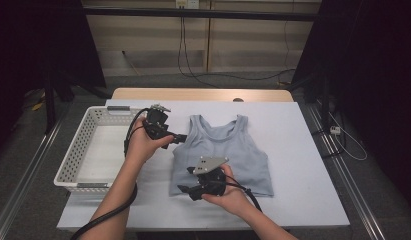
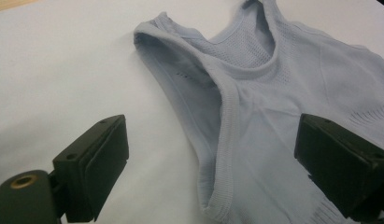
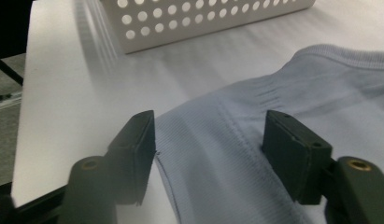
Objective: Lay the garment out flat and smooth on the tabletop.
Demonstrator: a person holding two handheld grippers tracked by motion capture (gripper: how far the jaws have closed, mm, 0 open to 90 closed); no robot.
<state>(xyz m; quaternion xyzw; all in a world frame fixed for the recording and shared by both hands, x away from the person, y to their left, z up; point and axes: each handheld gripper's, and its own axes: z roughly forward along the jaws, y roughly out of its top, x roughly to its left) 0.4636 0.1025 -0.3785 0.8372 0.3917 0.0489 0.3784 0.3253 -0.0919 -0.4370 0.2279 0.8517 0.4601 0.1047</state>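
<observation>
Here, starting at the left of the table, the white perforated plastic basket (image 1: 80, 150) sits on the pale sheet covering the table (image 1: 303, 165), and your left gripper (image 1: 179, 139) hovers just to its right, pointing rightward at the light blue sleeveless knit top (image 1: 238, 155). In the left gripper view its jaws stand wide, and the ribbed armhole edge (image 2: 225, 140) of the top runs between them, from near to far along the gripper's line of sight; one pad hangs over bare sheet, the other over the fabric. So the edge you want lies straight ahead and below, not yet touched as far as I can tell.

The top lies flat in the middle of the table, straps at the far end, hem at the near end, its long axis running near to far.

Further right, your right gripper (image 1: 185, 190) sits at the near-left corner of the hem, pointing left. Its jaws are also wide, straddling the ribbed hem band (image 3: 199, 154) with the corner just ahead of the left pad.

Both grippers sit on the top's left side, left at the armhole, right at the hem. My guess is each needs only to drop and pinch.
</observation>
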